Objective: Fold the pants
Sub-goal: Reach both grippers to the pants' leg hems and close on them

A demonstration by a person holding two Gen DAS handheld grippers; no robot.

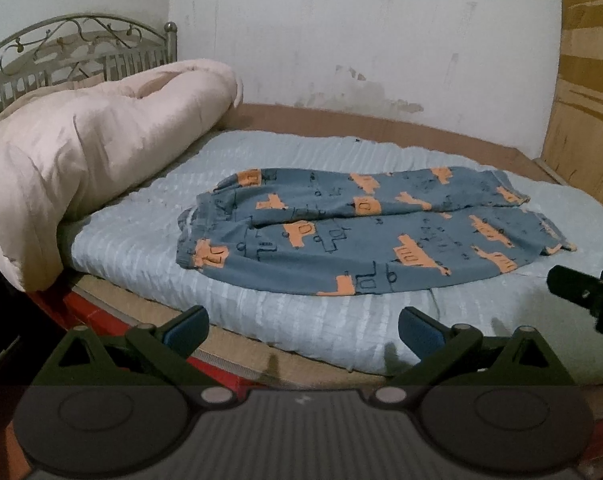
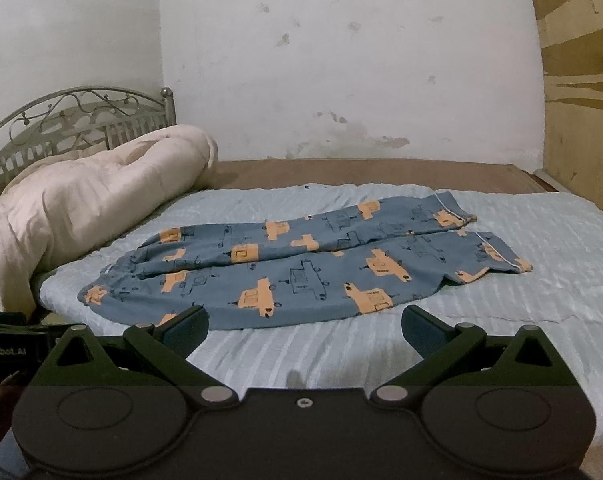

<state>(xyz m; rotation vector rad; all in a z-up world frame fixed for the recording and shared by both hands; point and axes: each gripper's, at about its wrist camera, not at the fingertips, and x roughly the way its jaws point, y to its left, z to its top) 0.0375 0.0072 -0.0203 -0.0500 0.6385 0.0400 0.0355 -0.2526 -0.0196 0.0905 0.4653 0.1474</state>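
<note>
pants (image 1: 365,232) flat on pale blue mattress pad (image 1: 141,232) of bed | quilt (image 1: 81,152) bunched by metal headboard (image 1: 73,52) | stained white wall (image 1: 361,40) | left gripper (image 1: 303,330), right gripper (image 2: 305,330): jaws spread, empty

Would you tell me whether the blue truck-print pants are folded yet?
Not yet: the blue truck-print pants lie spread, both legs side by side.

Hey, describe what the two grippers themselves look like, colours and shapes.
Both the left gripper and the right gripper are matte black. Each has a ribbed base, two round discs, silver pivot pins and angled linkage arms ending in fingers with blue pads. No cables or sleeves show.
</note>
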